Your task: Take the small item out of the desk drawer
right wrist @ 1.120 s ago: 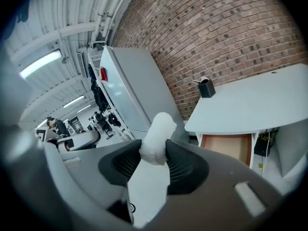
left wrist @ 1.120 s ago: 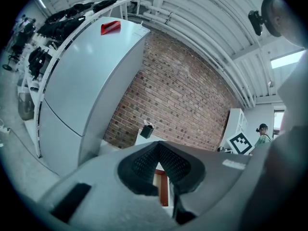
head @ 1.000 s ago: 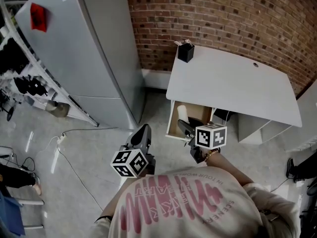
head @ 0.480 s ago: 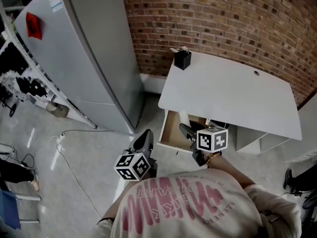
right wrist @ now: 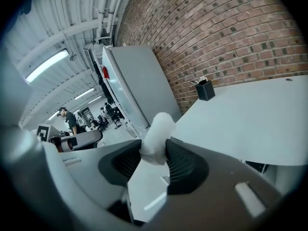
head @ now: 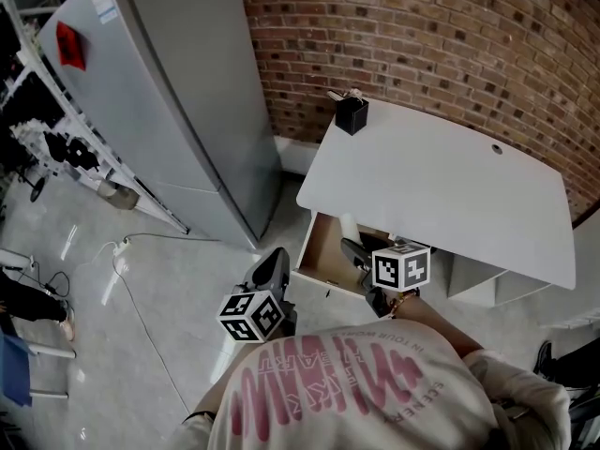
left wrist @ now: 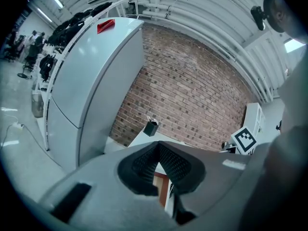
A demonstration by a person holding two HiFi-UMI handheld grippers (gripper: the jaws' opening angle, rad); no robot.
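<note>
1. Your right gripper (right wrist: 154, 146) is clamped on the small white soft lump (right wrist: 157, 129), which pokes past the jaw tips, just above the open wooden desk drawer (head: 322, 251).
2. Your left gripper (left wrist: 157, 152) is closed and empty, left of the drawer. I'd pull the right one back.

Left gripper (head: 273, 257) closed — right gripper (head: 349, 247) (gripping item (right wrist: 157, 128)).

Office space: desk (head: 441, 186), brick wall (head: 422, 36)

A black pen holder (head: 352, 114) stands at the white worktop's (head: 441, 176) far left corner. Below its near edge a drawer (head: 319, 247) stands open, with the right claw's (head: 352, 249) tips over it. The left claw (head: 274, 259) hangs beyond the left edge, above the floor (head: 141, 345).
</note>
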